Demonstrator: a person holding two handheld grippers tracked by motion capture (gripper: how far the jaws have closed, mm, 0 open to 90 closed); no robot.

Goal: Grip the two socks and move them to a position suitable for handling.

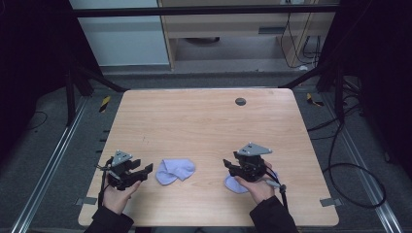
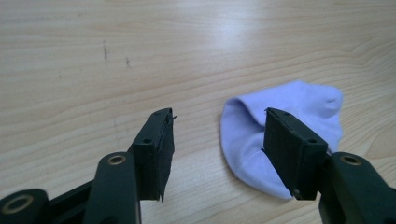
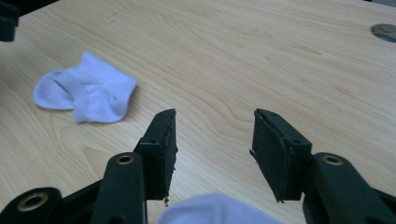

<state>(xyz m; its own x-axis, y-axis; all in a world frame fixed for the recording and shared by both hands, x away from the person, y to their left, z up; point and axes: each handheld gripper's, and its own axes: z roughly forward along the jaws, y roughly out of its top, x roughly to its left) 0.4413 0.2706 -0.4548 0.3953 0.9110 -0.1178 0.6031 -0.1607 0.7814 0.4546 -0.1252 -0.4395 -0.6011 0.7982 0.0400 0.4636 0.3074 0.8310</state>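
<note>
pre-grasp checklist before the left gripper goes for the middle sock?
1. Left gripper open: ok, jaws stand wide with nothing between them.
2. Middle sock lined up with it: not ok, in the left gripper view the sock lies off to the right, partly behind the right-hand jaw.
3. Sock flat on the table: ok, folded over, free of other things.
4. Right gripper open: ok, nothing between its jaws.
5. Second sock free of the right hand: cannot tell, the hand and gripper cover most of it.
6. Path between left gripper and sock: ok, bare wood.
</note>
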